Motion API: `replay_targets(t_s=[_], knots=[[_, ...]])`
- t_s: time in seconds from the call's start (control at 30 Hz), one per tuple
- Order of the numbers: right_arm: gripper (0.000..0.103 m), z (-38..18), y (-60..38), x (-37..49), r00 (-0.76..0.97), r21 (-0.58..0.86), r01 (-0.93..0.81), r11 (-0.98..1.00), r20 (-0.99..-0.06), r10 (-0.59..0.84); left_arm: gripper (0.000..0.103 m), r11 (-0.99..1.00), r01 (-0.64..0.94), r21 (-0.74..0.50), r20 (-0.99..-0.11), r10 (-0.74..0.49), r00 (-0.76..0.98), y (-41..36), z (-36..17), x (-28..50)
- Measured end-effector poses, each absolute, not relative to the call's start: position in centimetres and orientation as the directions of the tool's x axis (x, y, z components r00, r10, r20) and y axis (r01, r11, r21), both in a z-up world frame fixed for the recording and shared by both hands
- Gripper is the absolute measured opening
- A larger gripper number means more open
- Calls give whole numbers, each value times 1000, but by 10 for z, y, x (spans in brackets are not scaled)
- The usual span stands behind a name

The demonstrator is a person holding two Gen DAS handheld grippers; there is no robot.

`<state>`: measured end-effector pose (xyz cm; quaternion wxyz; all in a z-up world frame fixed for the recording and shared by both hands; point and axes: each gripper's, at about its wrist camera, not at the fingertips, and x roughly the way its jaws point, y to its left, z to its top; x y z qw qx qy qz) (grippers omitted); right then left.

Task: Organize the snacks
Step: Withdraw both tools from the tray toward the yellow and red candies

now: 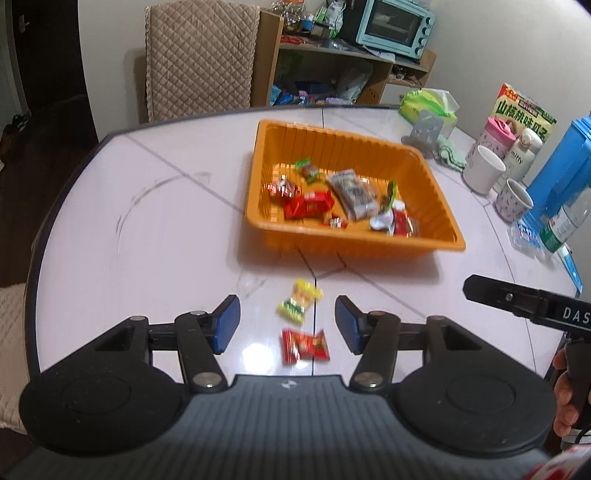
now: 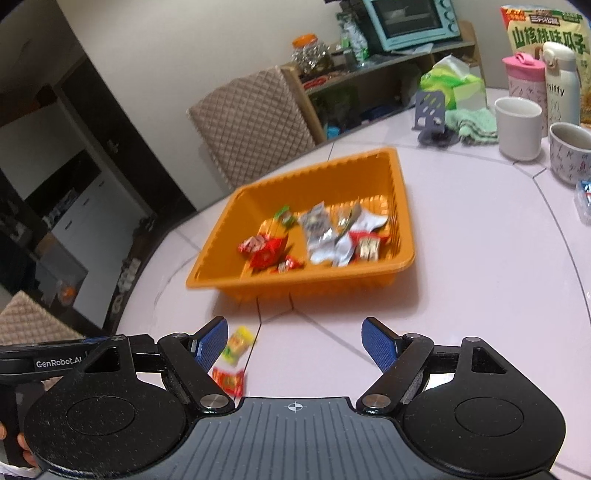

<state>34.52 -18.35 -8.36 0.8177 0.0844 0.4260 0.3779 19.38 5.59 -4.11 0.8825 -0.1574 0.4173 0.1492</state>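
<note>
Snacks sit mostly inside the orange tray (image 1: 439, 242) on the white table (image 1: 129, 221): a red packet (image 1: 308, 205), a silver packet (image 1: 352, 194), a small green-and-red sweet (image 1: 307, 170) and several other wrappers, blurred in both views; two pieces lie loose on the table in front of the tray's near wall, a yellow packet (image 1: 298, 301) and, just nearer the camera, a red packet with torn-looking ends (image 1: 306, 346); the left gripper (image 1: 287, 324) hangs above them with its blue pads (image 1: 226, 323) spread wide, the two loose packets showing between them, nothing held; the right gripper (image 2: 293, 345) is beside it to the right, fingers likewise spread apart and empty, the yellow packet (image 2: 238, 345) just at its left pad; mugs (image 2: 519, 127), bottles and a seed bag (image 2: 546, 33) stand at the table's far right
</note>
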Motion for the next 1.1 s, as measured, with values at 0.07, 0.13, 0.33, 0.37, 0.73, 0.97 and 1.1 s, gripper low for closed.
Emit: replay_targets(t_s=[0.07,0.13,0.33,0.37,0.73,0.97,1.1], knots=[[79,-87,-184,340,341,458,-550,698,-641,688,53,902,-401,-158,-789,129,600,53,-45,186],[79,-90,-184,334,329,458,-551,698,-649,686,53,898,-407,-166,-794,123,595,51,-48,180],[79,-101,-184,321,301,445,-558,700,-678,671,53,892,-417,-175,-806,114,581,43,-58,164],[79,-103,-184,319,296,443,-559,701,-683,668,53,891,-420,-175,-808,114,578,42,-59,162],[79,-121,-173,299,245,398,-612,683,-726,642,53,886,-427,-179,-831,95,548,31,-75,153],[79,-129,-161,291,212,377,-653,657,-742,636,53,887,-428,-173,-846,89,525,28,-82,149],[79,-133,-152,288,198,361,-681,637,-747,635,53,886,-434,-163,-855,93,510,30,-86,148]])
